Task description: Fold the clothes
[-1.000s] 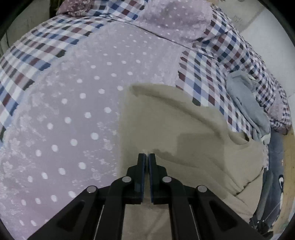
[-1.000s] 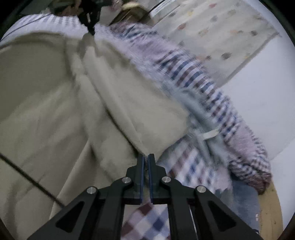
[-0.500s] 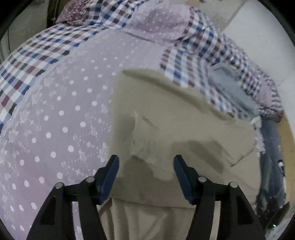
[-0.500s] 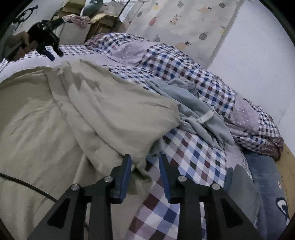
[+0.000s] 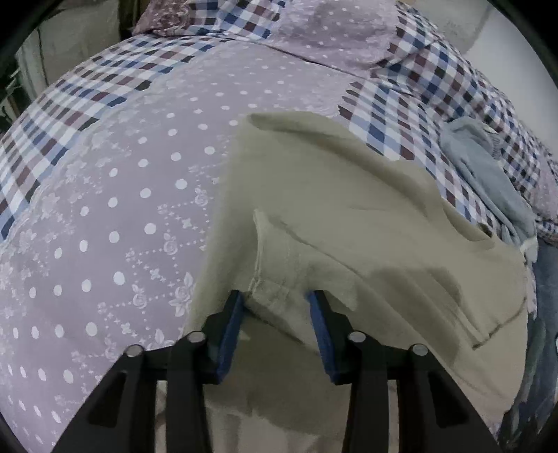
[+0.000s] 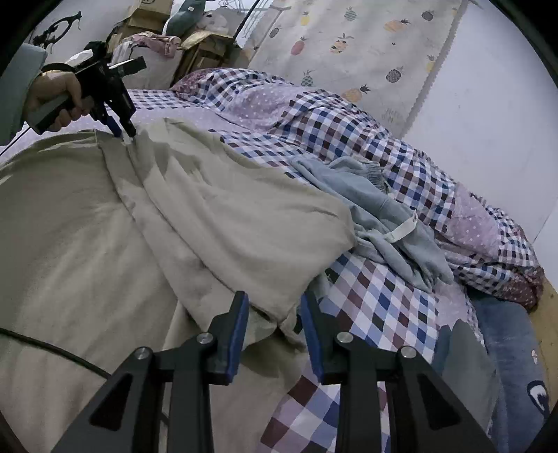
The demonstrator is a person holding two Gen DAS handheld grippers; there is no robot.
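Note:
A beige garment (image 5: pixel 348 195) lies spread on the bed, its far side folded over onto itself. My left gripper (image 5: pixel 275 306) points down at the folded hem. Its jaws are closing, with a ridge of the beige cloth between the blue pads (image 5: pixel 232 324), which flank it without clamping. In the right wrist view a hand (image 6: pixel 52 101) holds the left gripper (image 6: pixel 123 130) at the far end of the beige garment (image 6: pixel 226 216). My right gripper (image 6: pixel 273 313) stands open over the near corner of the fold, and cloth lies loose between its fingers.
A crumpled grey-blue garment (image 6: pixel 376 216) lies to the right on the checked and dotted bedspread (image 6: pixel 383 313). A blue cushion (image 6: pixel 512 341) sits at the bed's right edge. A black cable (image 6: pixel 52 348) crosses the beige cloth. Boxes (image 6: pixel 150 17) and a pineapple curtain (image 6: pixel 348 41) stand behind.
Both grippers were shut a second ago and have opened. The left one moved along the beige cloth, opened wide, then narrowed around the hem. The right one let go of the corner.

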